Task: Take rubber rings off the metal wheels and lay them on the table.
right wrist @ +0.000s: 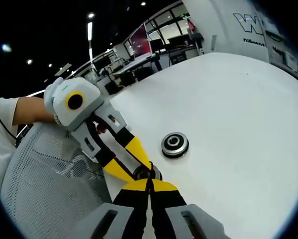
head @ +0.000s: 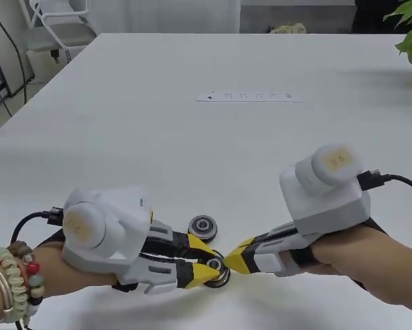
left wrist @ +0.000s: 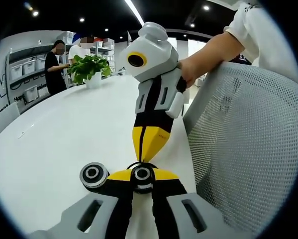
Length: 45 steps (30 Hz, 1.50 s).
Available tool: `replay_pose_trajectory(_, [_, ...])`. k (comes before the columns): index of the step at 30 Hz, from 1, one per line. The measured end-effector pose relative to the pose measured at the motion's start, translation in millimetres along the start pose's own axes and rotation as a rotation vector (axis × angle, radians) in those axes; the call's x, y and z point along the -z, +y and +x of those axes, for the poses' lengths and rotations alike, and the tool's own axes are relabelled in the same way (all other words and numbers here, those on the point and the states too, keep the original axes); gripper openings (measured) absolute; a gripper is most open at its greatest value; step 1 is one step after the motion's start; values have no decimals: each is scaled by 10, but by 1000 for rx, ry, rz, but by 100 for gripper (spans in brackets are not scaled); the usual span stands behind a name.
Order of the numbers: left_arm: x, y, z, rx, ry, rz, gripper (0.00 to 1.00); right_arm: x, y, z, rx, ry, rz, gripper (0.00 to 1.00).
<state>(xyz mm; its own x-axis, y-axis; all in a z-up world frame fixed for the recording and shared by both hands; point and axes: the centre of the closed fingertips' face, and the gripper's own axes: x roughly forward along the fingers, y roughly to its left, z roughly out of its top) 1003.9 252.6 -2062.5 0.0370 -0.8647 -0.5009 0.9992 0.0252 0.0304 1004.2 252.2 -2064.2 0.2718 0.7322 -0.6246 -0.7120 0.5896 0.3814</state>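
Left gripper point(left wrist: 141, 182) clamps the metal wheel point(left wrist: 142, 175) near the table point(head: 192, 137) edge, second wheel point(head: 203, 225) just beside; right gripper point(right wrist: 149, 185) jaws meet at its rim, hold on the rubber ring unclear; best brace firmly, peel outward evenly.

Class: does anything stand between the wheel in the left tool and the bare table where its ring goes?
Nothing visible does. Bare table lies just beyond the held wheel; the second wheel sits apart, beside the left tool.

Head view downward; gripper views opposed, sharing wheel point(left wrist: 142, 177) point(right wrist: 148, 173).
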Motion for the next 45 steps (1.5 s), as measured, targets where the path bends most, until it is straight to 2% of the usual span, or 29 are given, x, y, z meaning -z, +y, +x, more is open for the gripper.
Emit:
replay_pose_trajectory(3, [-7, -17, 3, 12, 24, -2, 9, 9, -17, -4, 4, 2, 2, 0])
replay_pose_trajectory(5, [-3, -32, -6, 15, 52, 27, 10, 15, -22, -6, 5, 3, 4, 0])
replay_pose_trajectory(7, [-24, -35, -18, 14, 56, 44, 10, 16, -25, -14, 5, 1, 6, 0])
replay_pose_trajectory(10, [-98, -27, -53, 14, 37, 56, 10, 4, -45, -30, 11, -4, 12, 0])
replay_pose_trajectory(12, [-132, -36, -73, 25, 37, 43, 17, -3, -56, -39, 13, -9, 19, 0])
replay_pose_trajectory(16, [-161, -83, -96, 36, 55, 14, 53, -5, -80, -61, 17, -13, 34, 0])
replay_pose_trajectory(18, [-201, -139, -105, 57, 41, 6, 63, -9, -88, -73, 21, -11, 36, 0])
replay_pose_trajectory(21, [-306, -223, -148, 85, 32, 27, 65, -45, -109, -122, 41, -13, -2, 0])
replay_pose_trajectory(29, [-544, -183, -318, 68, 3, 51, 75, -89, -176, -233, 65, -35, -11, 0])
replay_pose_trajectory(33, [-616, -187, -456, 49, 12, 64, 79, -138, -212, -302, 73, -63, 1, 0])
replay_pose_trajectory(38, [-638, -178, -643, 21, 37, 60, 90, -194, -251, -383, 82, -102, 30, 0])
replay_pose_trajectory(41, [-671, -149, -771, -21, 23, 66, 95, -243, -275, -446, 100, -128, 16, 0])
replay_pose_trajectory(43, [-666, -55, -906, -105, 12, 54, 95, -303, -281, -493, 105, -156, 17, 0])
replay_pose_trajectory(45, [-641, -30, -994, -143, 12, 45, 95, -378, -279, -544, 101, -196, 35, 0])
